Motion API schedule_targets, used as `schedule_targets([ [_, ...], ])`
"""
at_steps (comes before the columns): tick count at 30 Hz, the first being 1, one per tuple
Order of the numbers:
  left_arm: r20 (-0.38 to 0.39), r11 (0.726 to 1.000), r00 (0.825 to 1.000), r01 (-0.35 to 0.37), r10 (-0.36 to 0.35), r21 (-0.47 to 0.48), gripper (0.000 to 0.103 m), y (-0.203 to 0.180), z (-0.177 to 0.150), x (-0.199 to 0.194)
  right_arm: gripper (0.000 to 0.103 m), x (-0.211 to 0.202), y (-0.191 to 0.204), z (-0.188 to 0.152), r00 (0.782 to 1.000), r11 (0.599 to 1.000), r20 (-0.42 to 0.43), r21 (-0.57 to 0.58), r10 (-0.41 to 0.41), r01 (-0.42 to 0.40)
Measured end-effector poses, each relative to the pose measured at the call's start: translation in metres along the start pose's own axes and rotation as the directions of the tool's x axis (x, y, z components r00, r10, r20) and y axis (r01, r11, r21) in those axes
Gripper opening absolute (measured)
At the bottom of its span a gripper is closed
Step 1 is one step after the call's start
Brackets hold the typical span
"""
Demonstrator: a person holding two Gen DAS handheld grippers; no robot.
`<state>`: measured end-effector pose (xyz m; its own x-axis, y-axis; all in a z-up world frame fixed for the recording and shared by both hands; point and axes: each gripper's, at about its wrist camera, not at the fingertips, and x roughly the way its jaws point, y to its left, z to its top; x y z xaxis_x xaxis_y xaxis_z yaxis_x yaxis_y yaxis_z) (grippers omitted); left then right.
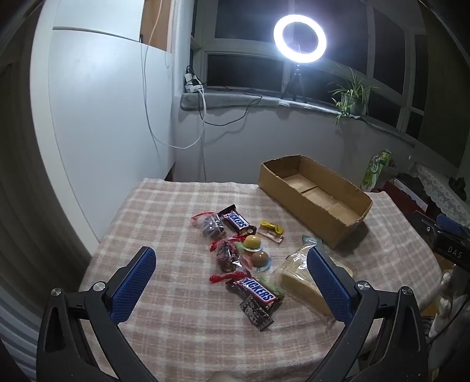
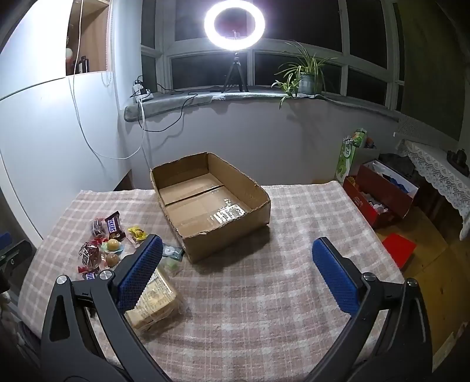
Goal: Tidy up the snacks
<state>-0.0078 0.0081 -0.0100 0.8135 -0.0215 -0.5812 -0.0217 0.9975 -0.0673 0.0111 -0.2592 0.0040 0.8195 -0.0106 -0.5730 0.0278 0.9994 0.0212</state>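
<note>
Several snacks lie loose on the checked tablecloth (image 1: 176,323): two Snickers bars (image 1: 237,221) (image 1: 256,289), red-tied bags of dark sweets (image 1: 224,253), two round jelly cups (image 1: 253,241), a yellow candy (image 1: 271,225) and a clear-wrapped pale cake block (image 1: 299,282). An open cardboard box (image 1: 315,214) (image 2: 258,211) stands empty beyond them. My left gripper (image 1: 232,264) hovers open above the snack pile. My right gripper (image 2: 238,258) hangs open over bare cloth in front of the box, its left finger (image 2: 141,273) above the cake block (image 2: 155,299).
A lit ring light on a tripod (image 2: 235,25) and a potted plant (image 2: 307,76) stand on the windowsill behind. A white panel (image 1: 102,132) borders the table's left. Red boxes and bags (image 2: 379,194) sit on the floor at the right.
</note>
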Motion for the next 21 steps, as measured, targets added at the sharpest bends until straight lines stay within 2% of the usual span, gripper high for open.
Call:
schedule_targets([
  [21,0.015,1.000,1.000,-0.021,0.021,0.003,0.102,0.0010,-0.0008,0.0009,0.103,0.0060,0.0038,-0.0042,0.999,0.999,-0.023,-0.019,0.030,-0.030],
])
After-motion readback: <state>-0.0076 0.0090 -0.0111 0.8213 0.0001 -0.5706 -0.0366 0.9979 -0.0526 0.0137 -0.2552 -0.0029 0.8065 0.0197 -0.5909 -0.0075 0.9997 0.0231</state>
